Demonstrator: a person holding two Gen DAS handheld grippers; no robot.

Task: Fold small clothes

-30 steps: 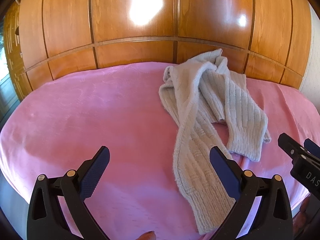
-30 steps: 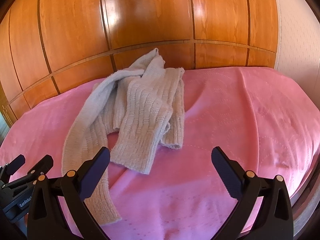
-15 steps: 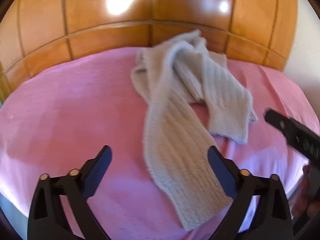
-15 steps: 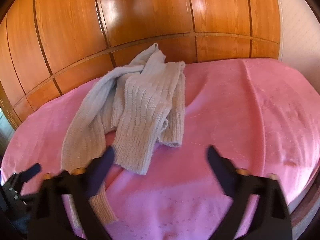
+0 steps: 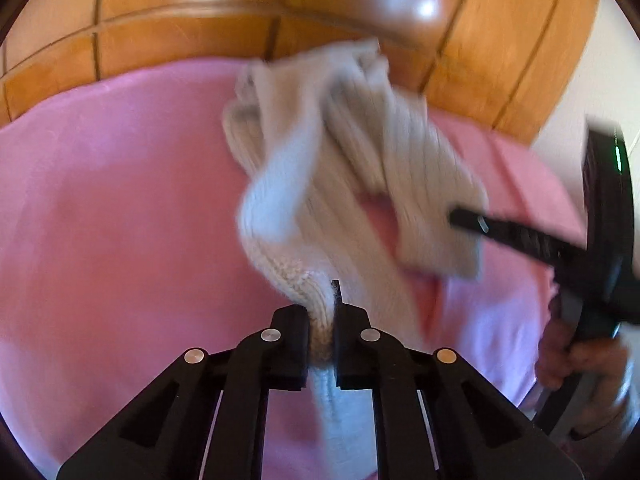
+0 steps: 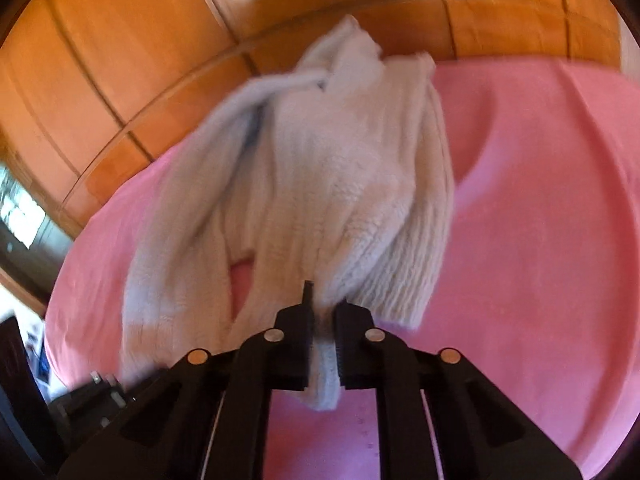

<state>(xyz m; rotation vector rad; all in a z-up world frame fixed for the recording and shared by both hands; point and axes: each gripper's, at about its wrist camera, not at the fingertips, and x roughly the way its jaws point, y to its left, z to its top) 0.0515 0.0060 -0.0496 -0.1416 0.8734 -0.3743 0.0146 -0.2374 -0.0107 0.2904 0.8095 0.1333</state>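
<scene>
Grip check: knit garment on pink bedspread

Left gripper (image 5: 321,320) and right gripper (image 6: 323,322), jaws just closed, each pinch one near end of my knit garment (image 6: 320,184); soft, light, stretchy.

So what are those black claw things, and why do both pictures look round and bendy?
Those are two grabbing tools, and a person holds one in each hand. Each tool has a small wide-eyed camera looking along its two fingers, which bends the picture. One picture is from the left gripper, the other from the right gripper. A pale knitted garment lies on a pink cover, with wooden panels behind. Both claws have just snapped shut, each pinching one end of the knit. In the left picture you can also see the other tool and the person's hand holding it.
</scene>
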